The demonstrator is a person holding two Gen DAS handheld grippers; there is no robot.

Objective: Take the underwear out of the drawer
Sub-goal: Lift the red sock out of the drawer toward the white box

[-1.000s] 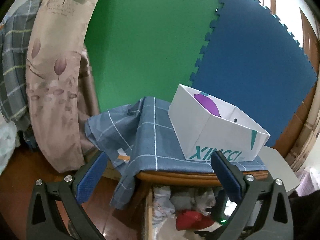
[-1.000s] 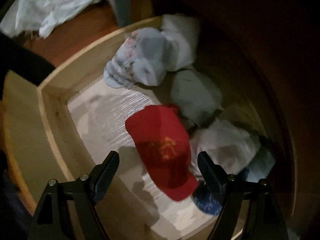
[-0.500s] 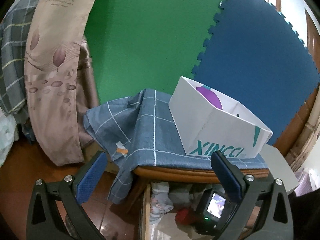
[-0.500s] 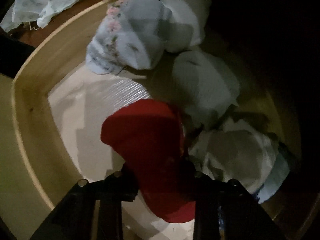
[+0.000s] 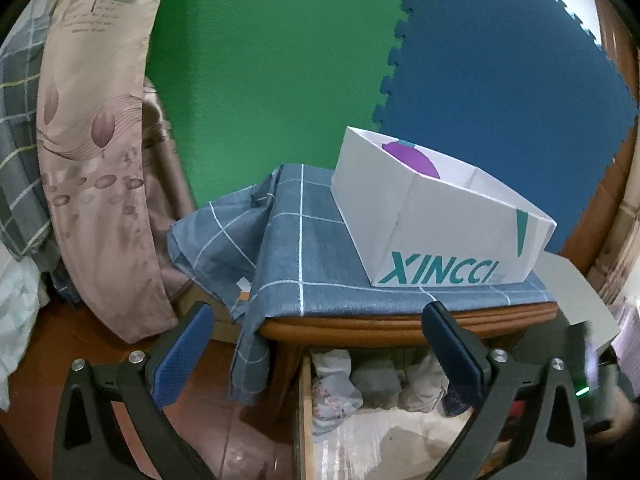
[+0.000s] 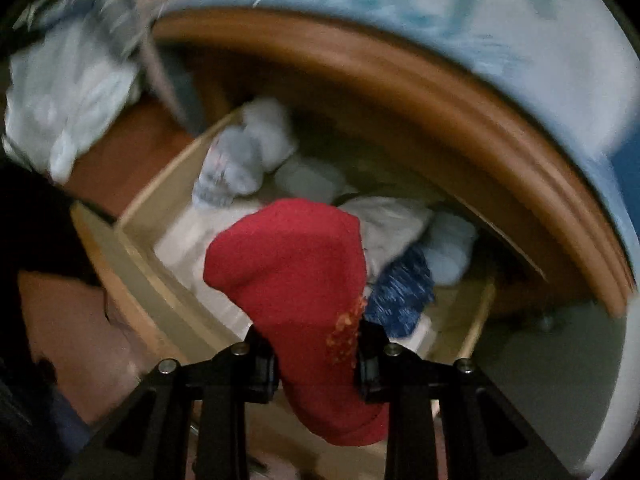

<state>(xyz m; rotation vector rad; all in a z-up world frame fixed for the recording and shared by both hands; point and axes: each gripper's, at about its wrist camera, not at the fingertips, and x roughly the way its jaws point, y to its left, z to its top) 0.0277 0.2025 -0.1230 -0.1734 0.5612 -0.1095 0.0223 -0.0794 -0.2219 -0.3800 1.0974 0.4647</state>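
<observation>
Right wrist view: right gripper (image 6: 316, 360) is pinching red underwear (image 6: 296, 280) above the open drawer (image 6: 160, 256); left gripper (image 5: 316, 348) is hovering, jaws spread wide.

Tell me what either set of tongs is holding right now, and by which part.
Right tongs are shut on the red underwear, pinching its bunched lower middle. Left tongs are open and hold nothing.
</observation>
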